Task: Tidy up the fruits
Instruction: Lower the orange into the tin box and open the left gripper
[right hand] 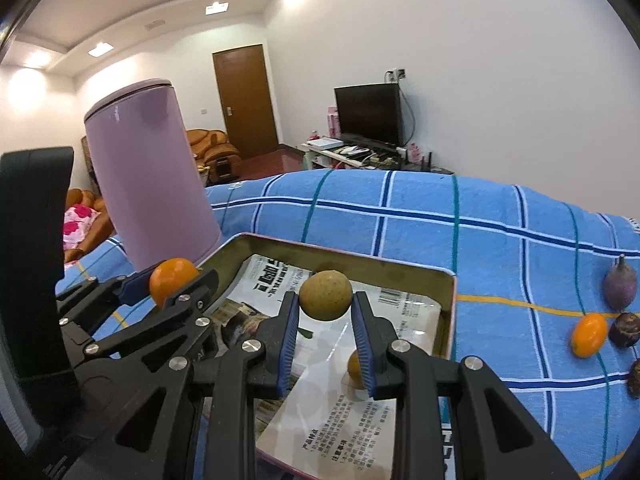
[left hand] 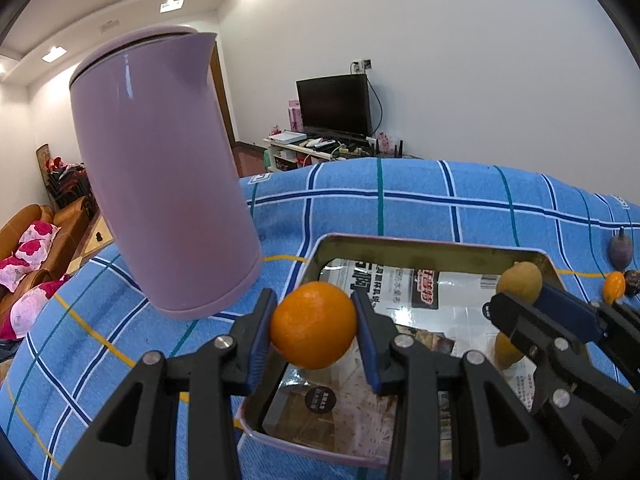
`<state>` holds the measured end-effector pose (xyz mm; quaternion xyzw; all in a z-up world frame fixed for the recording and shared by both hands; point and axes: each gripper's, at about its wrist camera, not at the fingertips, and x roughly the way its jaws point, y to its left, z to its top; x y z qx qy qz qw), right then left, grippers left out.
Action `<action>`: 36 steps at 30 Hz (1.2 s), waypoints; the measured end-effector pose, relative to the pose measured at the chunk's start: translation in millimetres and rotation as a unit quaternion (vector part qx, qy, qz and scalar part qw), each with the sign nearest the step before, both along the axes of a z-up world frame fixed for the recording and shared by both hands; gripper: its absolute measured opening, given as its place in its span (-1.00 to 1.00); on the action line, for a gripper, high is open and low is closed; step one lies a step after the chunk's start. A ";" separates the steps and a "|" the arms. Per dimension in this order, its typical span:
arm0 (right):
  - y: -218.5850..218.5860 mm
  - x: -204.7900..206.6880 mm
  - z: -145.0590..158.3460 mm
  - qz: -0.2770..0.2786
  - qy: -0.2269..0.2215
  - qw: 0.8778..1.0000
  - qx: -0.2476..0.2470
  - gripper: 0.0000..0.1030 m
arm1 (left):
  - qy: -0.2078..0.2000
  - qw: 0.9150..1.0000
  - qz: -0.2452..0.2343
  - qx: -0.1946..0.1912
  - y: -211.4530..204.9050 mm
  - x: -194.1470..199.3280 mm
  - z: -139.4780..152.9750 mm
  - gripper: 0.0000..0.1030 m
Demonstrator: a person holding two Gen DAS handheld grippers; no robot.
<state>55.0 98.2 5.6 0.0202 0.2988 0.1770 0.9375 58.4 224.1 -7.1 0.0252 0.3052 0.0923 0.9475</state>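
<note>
My left gripper point(left hand: 314, 322) is shut on an orange point(left hand: 313, 325) and holds it over the left rim of a metal tin tray point(left hand: 420, 250). It also shows in the right wrist view point(right hand: 172, 284). My right gripper point(right hand: 326, 304) is shut on a yellow-brown round fruit point(right hand: 326, 295) and holds it above the tray point(right hand: 448, 312); it shows in the left wrist view point(left hand: 520, 284) too. The tray's shiny bottom reflects the fruit. A purple fruit point(right hand: 620, 286), a small orange fruit point(right hand: 589, 335) and dark fruits point(right hand: 625, 330) lie on the blue checked cloth at the right.
A tall lilac kettle point(left hand: 168, 184) stands on the cloth just left of the tray, close to my left gripper. The blue checked cloth point(right hand: 400, 216) covers the table. A TV, a door and sofas stand far behind.
</note>
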 end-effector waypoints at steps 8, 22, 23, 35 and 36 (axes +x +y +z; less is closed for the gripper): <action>-2.3 -1.1 -0.4 0.003 0.004 1.000 0.013 -0.28 | -0.001 1.000 0.001 -0.004 1.3 0.2 -0.5 -0.21; -34.2 -31.5 17.4 -0.113 -0.088 0.989 0.027 0.41 | -0.010 1.000 0.000 0.004 -2.6 -3.1 1.0 -0.14; -35.0 -30.4 16.4 -0.117 -0.084 0.989 0.027 0.41 | -0.010 1.000 0.002 0.005 -2.2 -3.2 1.3 0.01; -38.8 -41.7 18.2 -0.144 -0.114 0.983 0.021 0.41 | -0.038 0.999 0.023 0.002 -1.3 -10.0 6.7 0.90; -39.4 -44.0 19.6 -0.149 -0.123 0.981 0.019 0.42 | -0.041 0.999 0.027 -0.001 -0.3 -10.7 7.2 0.92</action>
